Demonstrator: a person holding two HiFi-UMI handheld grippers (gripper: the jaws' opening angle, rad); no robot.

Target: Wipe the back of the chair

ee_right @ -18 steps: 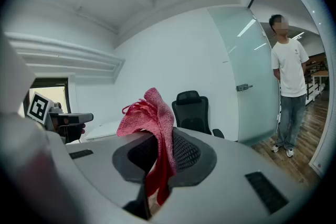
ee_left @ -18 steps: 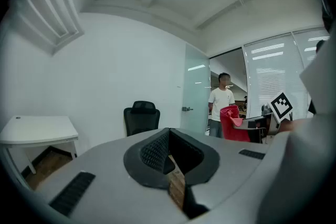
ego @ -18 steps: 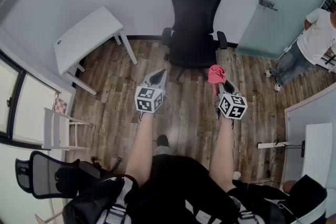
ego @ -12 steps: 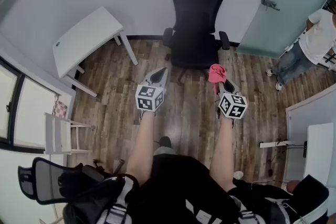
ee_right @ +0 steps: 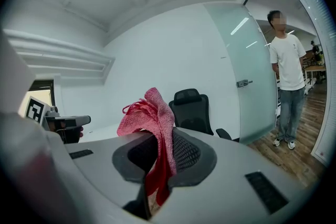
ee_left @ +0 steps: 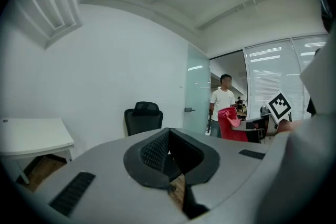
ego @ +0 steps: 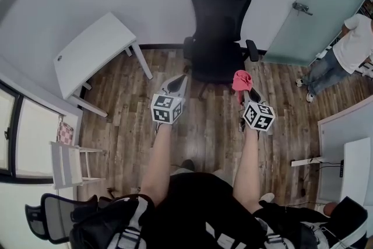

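Observation:
A black office chair with a headrest and armrests stands against the white wall, its seat facing me; it also shows as the chair and the chair. My right gripper is shut on a red cloth, held in the air just right of the chair's seat. The cloth hangs bunched between the jaws. My left gripper is shut with nothing in it, held left of the seat, short of the chair.
A white desk stands at the left against the wall. A person stands by a frosted glass door at the right. A white stool and another black chair sit at the lower left. A power strip lies on the wood floor.
The view has shifted slightly toward the chair; both grippers hold nearly the same pose, the cloth still clamped in the right one.

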